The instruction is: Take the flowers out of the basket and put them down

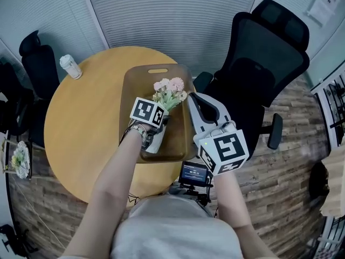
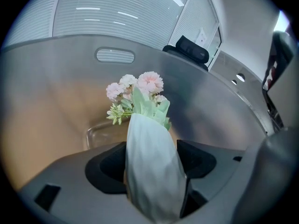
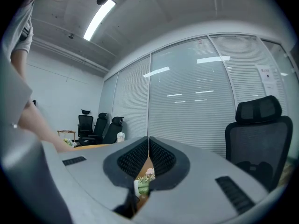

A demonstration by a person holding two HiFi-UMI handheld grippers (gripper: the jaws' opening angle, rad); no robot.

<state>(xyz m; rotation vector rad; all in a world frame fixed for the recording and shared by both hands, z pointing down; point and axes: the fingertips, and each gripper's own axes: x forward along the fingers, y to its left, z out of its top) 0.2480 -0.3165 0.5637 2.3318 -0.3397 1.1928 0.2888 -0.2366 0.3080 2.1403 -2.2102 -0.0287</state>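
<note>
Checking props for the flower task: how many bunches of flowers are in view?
2. One pink-and-white bunch in pale green wrap, clamped in the left gripper at the brown wooden tray; a second pale bunch at the head view's far left edge. Others may be hidden.

left gripper [image 2: 152, 171]: grey shell, black jaw recesses | right gripper [image 3: 148, 146]: grey shell, black ribbed pads | left marker cube [image 1: 147, 112] and right marker cube [image 1: 225, 151]: white, black squares; green light at the right one's 10 o'clock | T-shirt [image 1: 178, 233], 6 o'clock in head view: pale grey, short-sleeved
</note>
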